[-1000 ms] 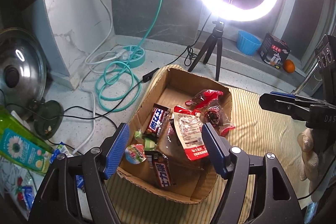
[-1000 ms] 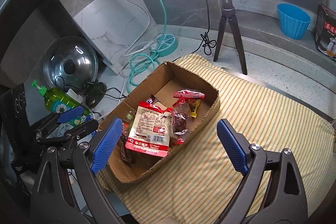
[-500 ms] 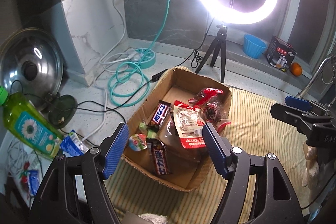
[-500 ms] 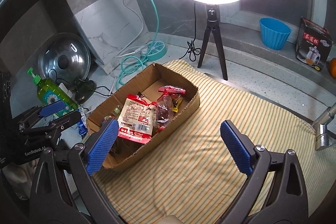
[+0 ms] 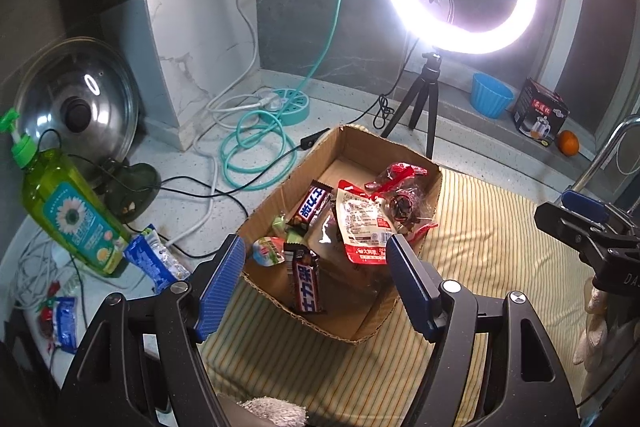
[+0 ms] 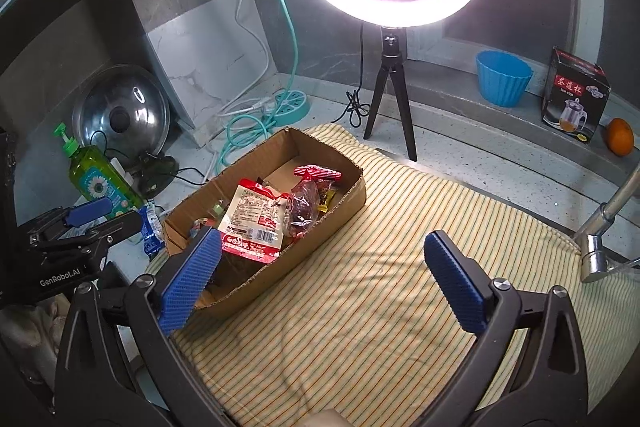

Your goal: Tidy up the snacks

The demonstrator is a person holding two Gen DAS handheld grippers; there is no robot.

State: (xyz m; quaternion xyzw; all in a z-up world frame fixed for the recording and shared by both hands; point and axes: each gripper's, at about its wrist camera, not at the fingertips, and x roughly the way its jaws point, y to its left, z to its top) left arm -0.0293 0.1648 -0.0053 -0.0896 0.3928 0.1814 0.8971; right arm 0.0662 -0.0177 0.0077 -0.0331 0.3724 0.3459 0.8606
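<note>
left gripper [image 5: 316, 283] released, empty | right gripper [image 6: 324, 283] released, empty | cardboard box [image 6: 340, 203] frame centre, holds snacks [image 5: 362, 223] | striped cloth [image 6: 400, 307] beneath

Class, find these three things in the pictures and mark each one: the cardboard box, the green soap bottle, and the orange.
cardboard box [image 6: 344, 203], right wrist view, on its outer side wall.
green soap bottle [image 5: 72, 215], left wrist view, on its daisy label.
orange [image 6: 619, 136], right wrist view, on the middle of the fruit.
</note>
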